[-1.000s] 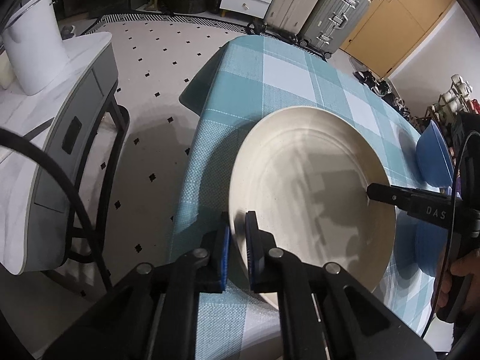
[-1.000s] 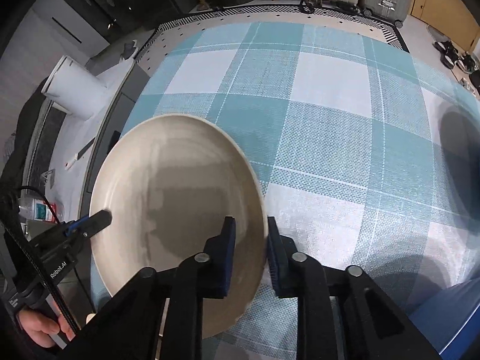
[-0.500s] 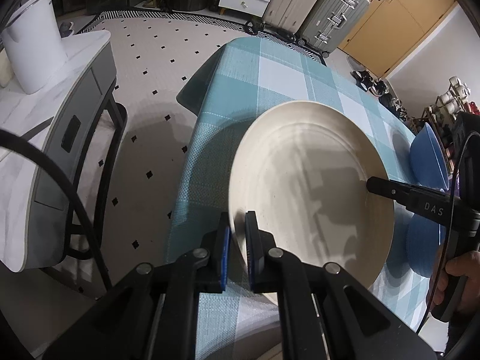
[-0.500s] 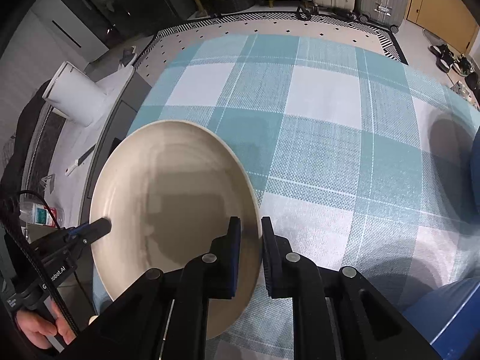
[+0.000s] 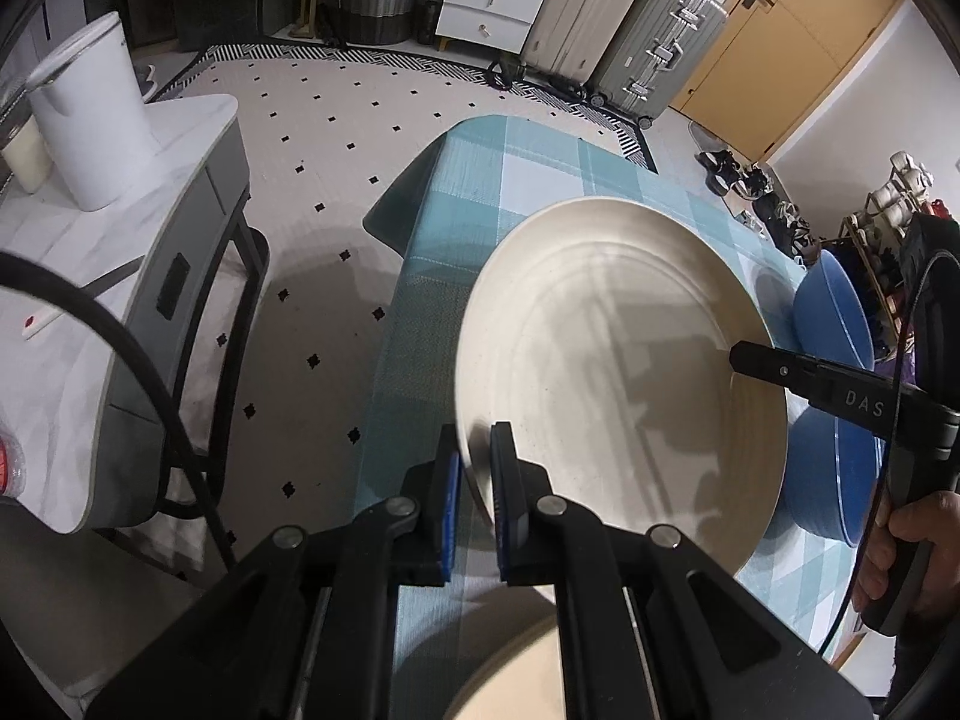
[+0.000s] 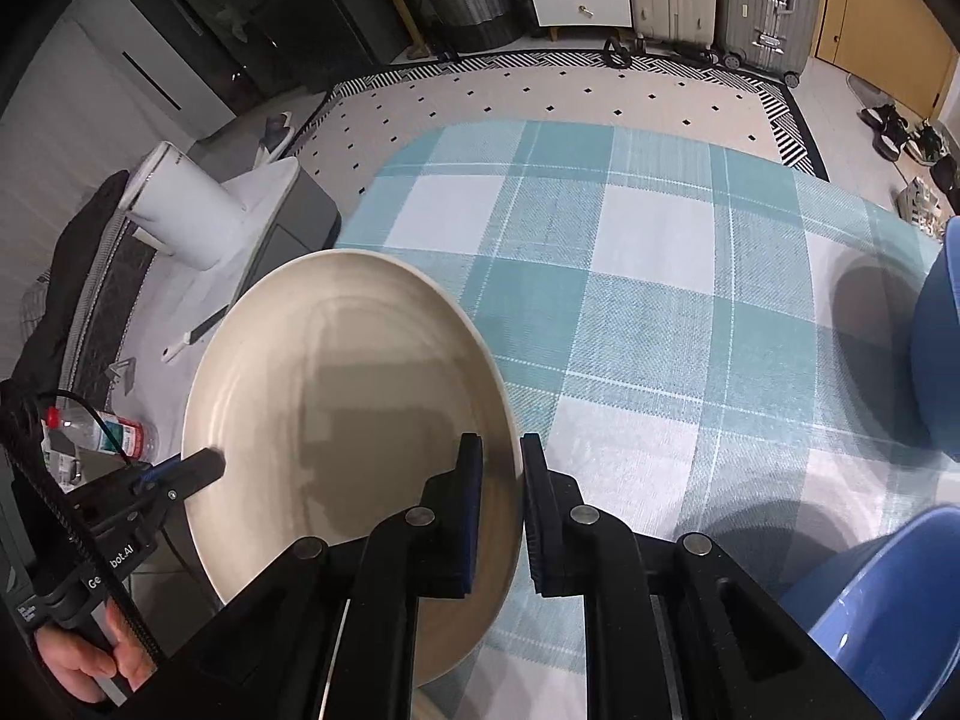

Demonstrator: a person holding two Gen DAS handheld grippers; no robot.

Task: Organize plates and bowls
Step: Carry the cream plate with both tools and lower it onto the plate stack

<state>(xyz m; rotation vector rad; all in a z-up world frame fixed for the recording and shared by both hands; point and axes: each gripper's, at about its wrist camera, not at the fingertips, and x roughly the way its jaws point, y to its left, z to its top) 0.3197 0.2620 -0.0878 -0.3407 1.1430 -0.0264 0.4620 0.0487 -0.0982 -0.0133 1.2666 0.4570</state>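
A large cream plate [image 5: 624, 372] is held in the air above the teal checked tablecloth [image 6: 648, 276]. My left gripper [image 5: 475, 468] is shut on its near rim. My right gripper [image 6: 501, 480] is shut on the opposite rim; it also shows in the left wrist view [image 5: 744, 357]. The plate also shows in the right wrist view [image 6: 348, 408]. A second cream plate [image 5: 510, 672] lies below, mostly hidden by my left gripper. Blue bowls [image 5: 834, 306] [image 5: 834, 480] sit to the right on the table.
A grey side table [image 5: 120, 276] with a white kettle [image 5: 90, 120] stands left of the table across a gap of floor. A plastic bottle [image 6: 102, 429] lies on it. Suitcases [image 5: 654, 30] and drawers stand at the far wall.
The plate has risen higher above the table, held by both grippers. My right gripper closed from slightly apart onto the rim. A second cream plate has come into view below.
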